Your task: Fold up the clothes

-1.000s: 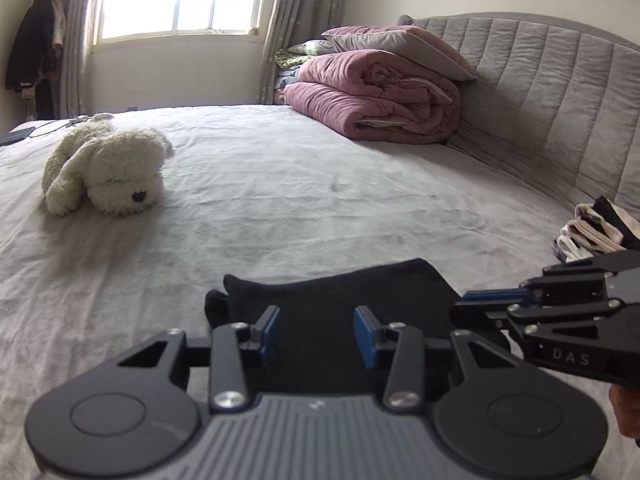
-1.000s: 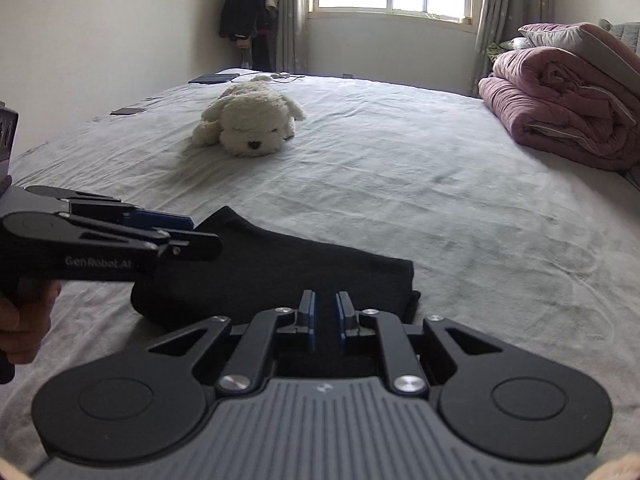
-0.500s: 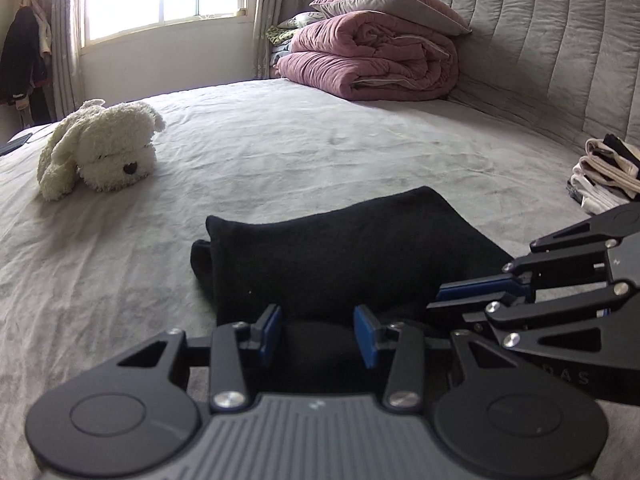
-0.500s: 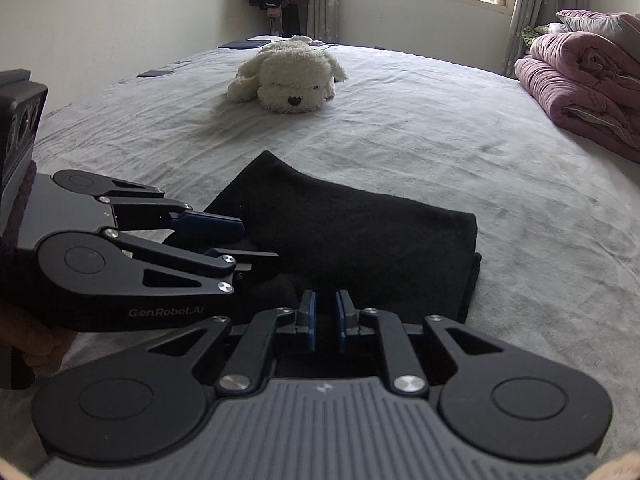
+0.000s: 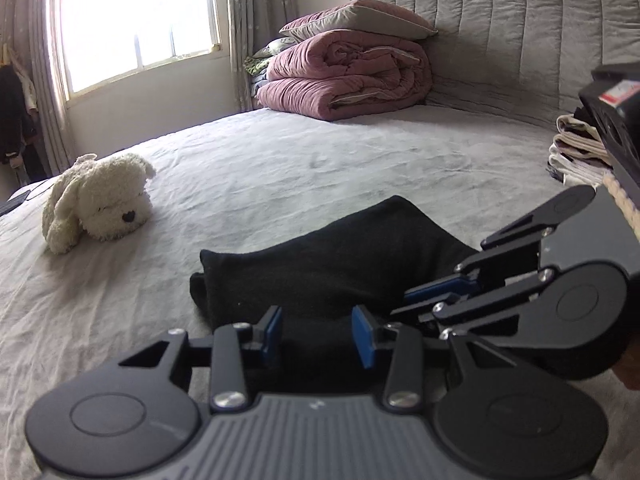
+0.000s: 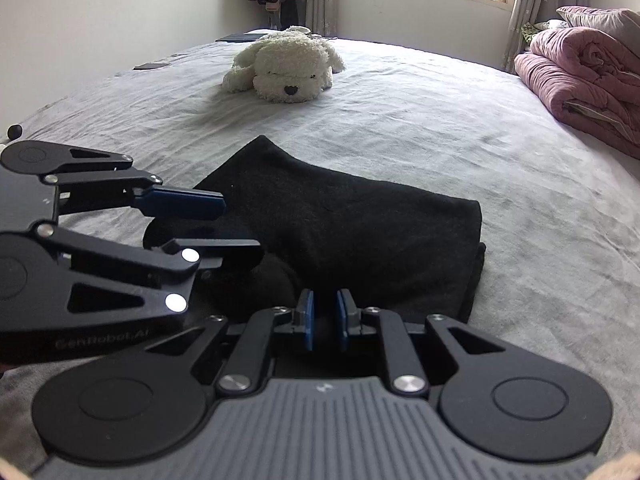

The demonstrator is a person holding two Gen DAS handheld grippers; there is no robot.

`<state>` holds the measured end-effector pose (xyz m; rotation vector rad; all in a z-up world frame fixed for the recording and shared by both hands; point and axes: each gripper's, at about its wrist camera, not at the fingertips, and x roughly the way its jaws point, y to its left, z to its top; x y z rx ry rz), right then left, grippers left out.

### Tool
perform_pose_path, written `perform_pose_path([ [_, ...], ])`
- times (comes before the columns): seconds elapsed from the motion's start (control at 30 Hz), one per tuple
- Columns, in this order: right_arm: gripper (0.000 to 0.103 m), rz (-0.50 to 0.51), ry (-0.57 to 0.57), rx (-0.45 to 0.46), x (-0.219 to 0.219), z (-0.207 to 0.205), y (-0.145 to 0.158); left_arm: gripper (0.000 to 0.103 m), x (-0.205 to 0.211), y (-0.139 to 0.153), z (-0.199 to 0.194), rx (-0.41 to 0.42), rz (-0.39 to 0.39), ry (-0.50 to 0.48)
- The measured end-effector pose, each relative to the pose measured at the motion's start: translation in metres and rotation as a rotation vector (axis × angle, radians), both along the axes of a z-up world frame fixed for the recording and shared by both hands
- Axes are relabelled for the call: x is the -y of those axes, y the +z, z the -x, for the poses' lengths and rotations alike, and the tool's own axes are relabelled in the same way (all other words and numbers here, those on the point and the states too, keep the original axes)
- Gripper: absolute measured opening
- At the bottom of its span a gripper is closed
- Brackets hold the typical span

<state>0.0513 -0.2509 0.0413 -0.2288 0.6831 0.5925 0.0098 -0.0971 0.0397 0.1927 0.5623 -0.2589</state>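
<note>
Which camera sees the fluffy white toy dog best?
The right wrist view: the toy dog lies near the middle, facing the camera, unblocked. In the left wrist view the same toy dog sits off to the left edge.

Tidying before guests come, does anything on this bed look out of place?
A white plush dog lies flopped mid-bed, far from the pillows. The black garment sits folded but skewed, one layer poking out at its edge.

low wrist views, sharing black garment (image 5: 340,264)
</note>
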Motion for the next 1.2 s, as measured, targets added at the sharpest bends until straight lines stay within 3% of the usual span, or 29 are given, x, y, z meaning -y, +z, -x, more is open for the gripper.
perform_pose_path([
  [0.1,0.018,-0.004,0.005,0.0,0.001,0.0,0.0,0.041,-0.009,-0.008,-0.008,-0.043,0.025,0.017],
  [0.33,0.02,-0.055,0.011,0.009,0.009,0.003,0.013,0.042,-0.007,-0.013,-0.008,-0.032,0.002,0.017],
  [0.47,0.02,-0.103,0.071,-0.005,0.01,0.009,0.019,0.041,-0.005,-0.014,-0.007,-0.024,-0.007,0.016],
  [0.6,0.02,-0.054,0.075,-0.058,0.004,0.003,0.004,0.042,-0.003,-0.016,-0.006,-0.008,-0.022,0.003],
  [0.83,0.019,-0.057,0.078,-0.054,0.007,0.005,0.006,0.043,-0.004,-0.014,-0.004,0.004,-0.042,-0.001],
  [0.97,0.025,-0.057,0.047,-0.038,0.019,0.006,0.015,0.047,-0.004,-0.011,0.002,0.023,-0.077,-0.016],
  [1.2,0.026,-0.043,0.0,-0.065,0.037,-0.001,0.007,0.049,-0.011,-0.008,0.008,0.023,-0.06,-0.037],
])
